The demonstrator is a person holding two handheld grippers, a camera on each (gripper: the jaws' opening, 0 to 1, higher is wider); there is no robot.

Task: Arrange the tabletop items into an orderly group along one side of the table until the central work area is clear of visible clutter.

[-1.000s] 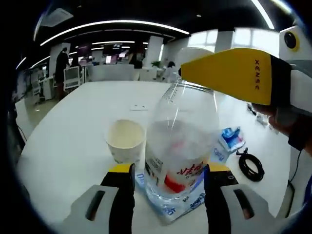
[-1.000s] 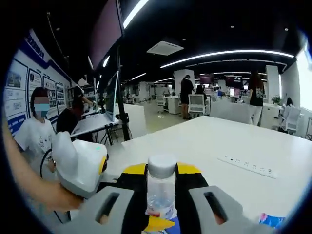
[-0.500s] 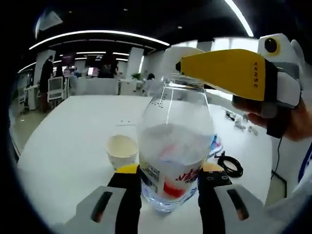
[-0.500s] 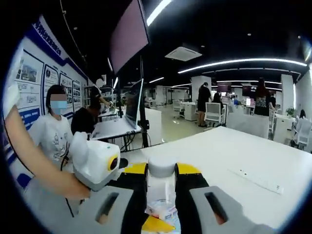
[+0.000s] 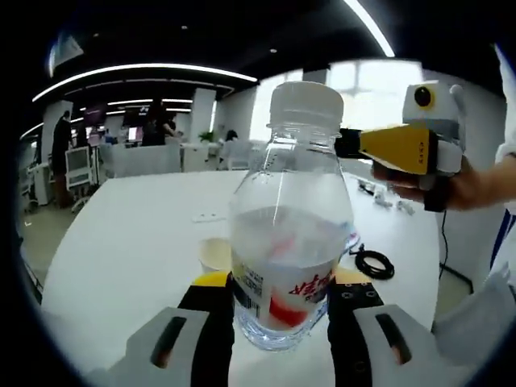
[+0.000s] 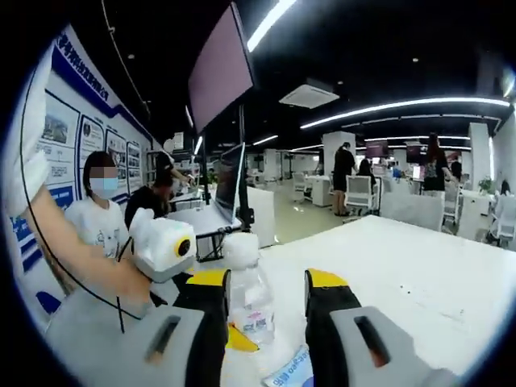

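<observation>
Left hand-held gripper (image 5: 279, 300) is clamping clear plastic water bottle w/ white cap (image 5: 292, 234) above white bench (image 5: 137, 234), nr paper cup (image 5: 215, 255). Right hand-held gripper (image 6: 267, 300) is hanging w/ jaws apart, gripping nothing, cap just ahead.

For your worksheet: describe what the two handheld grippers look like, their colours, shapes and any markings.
The left gripper has grey bodies with slotted openings, black jaws and yellow tips. The right gripper matches; in the left gripper view its yellow wedge-shaped jaw bears dark lettering ahead of a white housing with a yellow ring.
</observation>
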